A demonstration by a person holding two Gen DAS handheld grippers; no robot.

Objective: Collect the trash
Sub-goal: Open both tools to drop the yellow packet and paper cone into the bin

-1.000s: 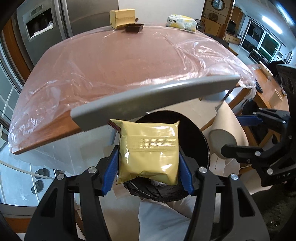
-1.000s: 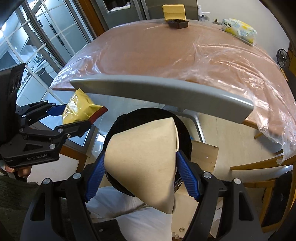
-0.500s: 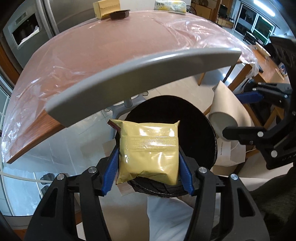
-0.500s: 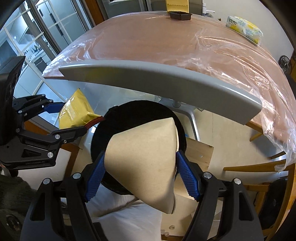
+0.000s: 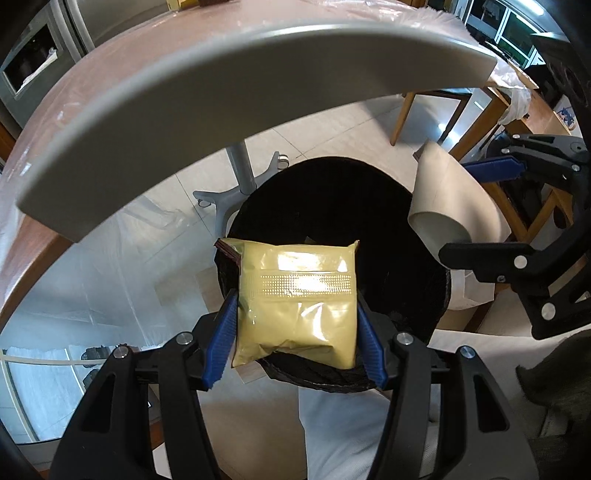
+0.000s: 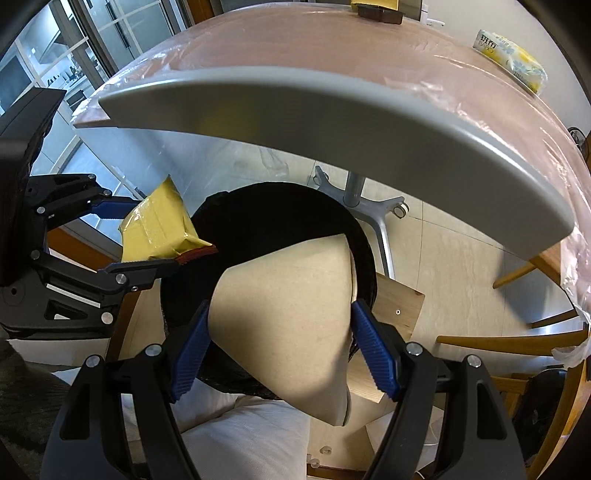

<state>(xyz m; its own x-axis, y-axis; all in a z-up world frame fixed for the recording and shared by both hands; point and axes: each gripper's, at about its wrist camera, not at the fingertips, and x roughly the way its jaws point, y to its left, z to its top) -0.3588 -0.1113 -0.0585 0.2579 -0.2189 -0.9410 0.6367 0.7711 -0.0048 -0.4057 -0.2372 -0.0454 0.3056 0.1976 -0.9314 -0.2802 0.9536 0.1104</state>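
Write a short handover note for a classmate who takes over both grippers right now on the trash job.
Left gripper: shut on the yellow snack packet, above the black bin.
Right gripper: shut on the rolled brown paper, also over the bin's opening.
Done: both pieces picked up and brought to the bin.
Left: let each drop in. The tissue pack and brown tray stay on the table.

Yellow snack packet [image 5: 297,310] with a band of fine embossed dots and a dark red serrated end; plain tan rolled paper [image 6: 284,328]; black bin bag [image 5: 332,206]. Black gripper frames with ribbed blue pads [image 6: 373,352] and silver screws; smooth grey tabletop edge [image 5: 207,96] before a reddish-brown wooden table [image 6: 295,40] under clear glossy film. White tissue pack [image 6: 511,61] printed with yellow flowers; pale beige floor tiles [image 6: 454,266].
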